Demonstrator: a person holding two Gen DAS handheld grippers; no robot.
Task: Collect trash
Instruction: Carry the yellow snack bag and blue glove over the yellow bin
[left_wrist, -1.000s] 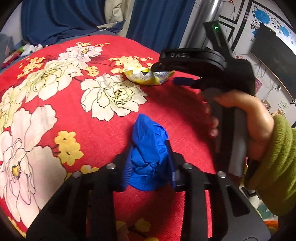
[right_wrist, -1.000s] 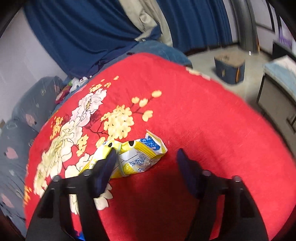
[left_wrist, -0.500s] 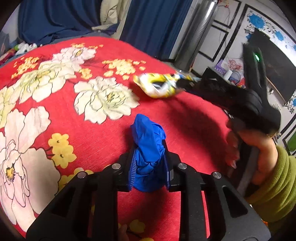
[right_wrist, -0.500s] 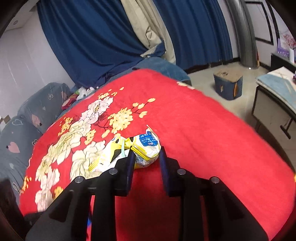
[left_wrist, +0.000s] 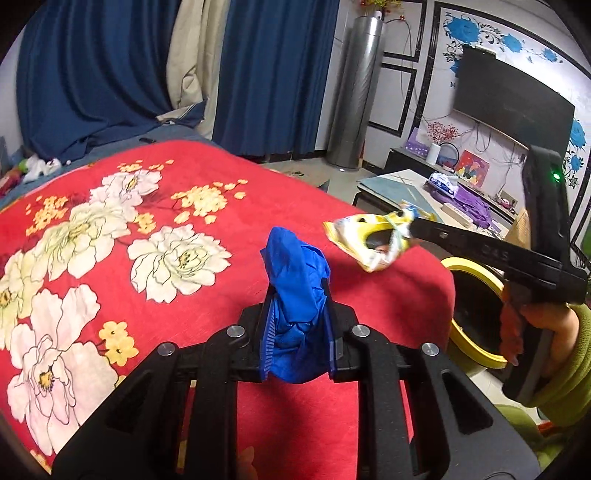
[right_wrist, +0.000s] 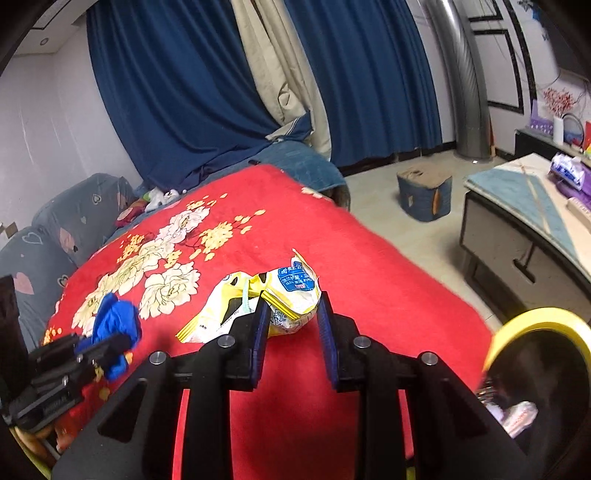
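With both pieces of trash clamped, each gripper now holds its load clear of the red floral blanket (left_wrist: 110, 229). The left gripper (left_wrist: 297, 332) is closed on a crumpled blue glove (left_wrist: 295, 280) at lower centre of the left wrist view; its pads press the bundle from both sides, so the loose material cannot unfold. The right gripper (right_wrist: 291, 325) pinches one end of a yellow snack wrapper (right_wrist: 273, 295) — the rest of the wrapper hangs free toward the left of the frame. At lower right of the right wrist view a yellow-rimmed bin (right_wrist: 535, 321) stands just beside the blanket edge, trash visible inside — probably the drop point for both items.
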